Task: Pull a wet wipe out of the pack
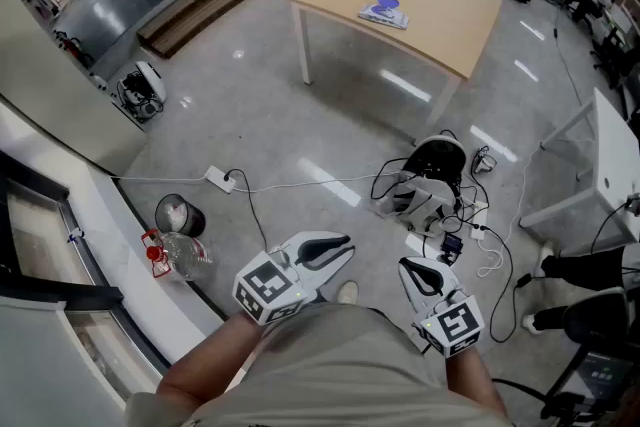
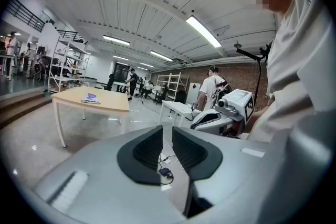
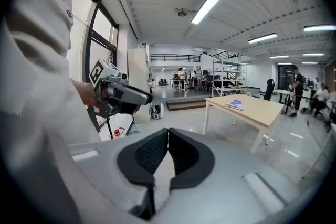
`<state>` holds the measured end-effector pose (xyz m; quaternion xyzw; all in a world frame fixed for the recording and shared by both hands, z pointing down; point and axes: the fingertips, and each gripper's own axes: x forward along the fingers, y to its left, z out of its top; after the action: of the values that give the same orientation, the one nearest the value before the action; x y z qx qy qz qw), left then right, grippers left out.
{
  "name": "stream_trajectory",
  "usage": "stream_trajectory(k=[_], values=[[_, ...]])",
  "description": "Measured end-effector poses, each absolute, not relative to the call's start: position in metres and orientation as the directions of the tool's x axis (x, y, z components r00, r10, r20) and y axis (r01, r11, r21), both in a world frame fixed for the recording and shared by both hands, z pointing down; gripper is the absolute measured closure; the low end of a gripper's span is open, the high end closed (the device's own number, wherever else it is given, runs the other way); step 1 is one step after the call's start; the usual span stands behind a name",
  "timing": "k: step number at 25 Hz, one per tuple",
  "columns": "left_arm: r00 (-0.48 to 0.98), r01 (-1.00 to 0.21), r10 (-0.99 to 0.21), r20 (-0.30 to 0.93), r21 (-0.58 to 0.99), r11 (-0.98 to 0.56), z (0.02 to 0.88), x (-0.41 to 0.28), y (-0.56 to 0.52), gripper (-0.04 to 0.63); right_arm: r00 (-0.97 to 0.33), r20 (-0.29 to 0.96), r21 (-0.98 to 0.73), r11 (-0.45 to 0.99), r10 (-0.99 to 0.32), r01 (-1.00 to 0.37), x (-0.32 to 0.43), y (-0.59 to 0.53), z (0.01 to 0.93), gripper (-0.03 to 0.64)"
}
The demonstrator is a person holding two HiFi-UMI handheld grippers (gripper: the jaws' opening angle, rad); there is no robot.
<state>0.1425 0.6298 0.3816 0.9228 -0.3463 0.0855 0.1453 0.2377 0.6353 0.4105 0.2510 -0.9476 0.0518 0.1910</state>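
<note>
Standing well apart from counter; small flat thing on it is probably wipe pack. My left gripper barely parted, right gripper closed, both empty. Risk: floor cables between us snag my feet.

The wipe pack — far off — is too small for detail.

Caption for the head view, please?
Left gripper and right gripper held at the waist; blue-and-white wet wipe pack lies untouched on the distant light wooden table.
</note>
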Motion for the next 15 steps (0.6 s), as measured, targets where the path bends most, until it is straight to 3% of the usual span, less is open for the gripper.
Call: stream_trajectory(k=[15], values=[[0.706,-0.705,-0.652,0.276,0.188,-0.684,0.389,0.137,0.619,0.545,-0.833,0.368,-0.028,0.890,-0.414,-0.454,0.231,0.624,0.414,0.612]])
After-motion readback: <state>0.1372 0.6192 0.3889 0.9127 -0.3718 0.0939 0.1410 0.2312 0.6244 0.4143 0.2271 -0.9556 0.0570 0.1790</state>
